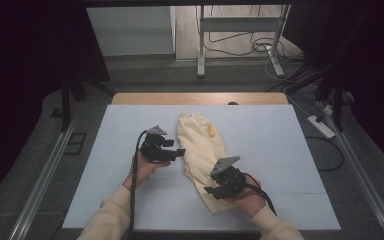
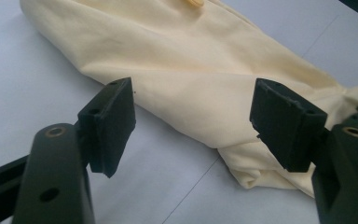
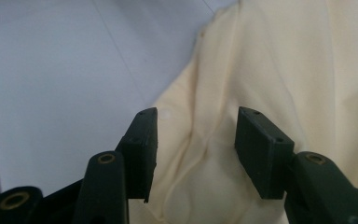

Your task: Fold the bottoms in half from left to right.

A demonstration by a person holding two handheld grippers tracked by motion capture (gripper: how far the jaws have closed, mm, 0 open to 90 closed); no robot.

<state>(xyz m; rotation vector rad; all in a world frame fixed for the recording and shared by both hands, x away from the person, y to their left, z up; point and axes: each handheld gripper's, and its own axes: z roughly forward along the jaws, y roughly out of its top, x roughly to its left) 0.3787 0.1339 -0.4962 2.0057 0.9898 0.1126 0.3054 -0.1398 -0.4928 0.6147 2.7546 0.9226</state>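
Both claws gape empty: my left (image 1: 179, 148) just left of the cloth (image 1: 202, 150), my right (image 1: 211, 190) over its near end.

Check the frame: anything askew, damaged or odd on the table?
Only the cream garment: it lies crumpled and slanted on the white table top, with a small yellow-orange patch near its far end. Left gripper and right gripper are open.

Pale blue-white sheet (image 1: 280, 150) over a wooden tabletop (image 1: 200, 98) — grey carpeted floor (image 1: 145, 80) around. Beyond, a white metal frame stand (image 1: 240, 25), tangled black cables (image 1: 240, 42), a white power strip (image 1: 321, 126) — dark curtains (image 1: 30, 50) at both sides.
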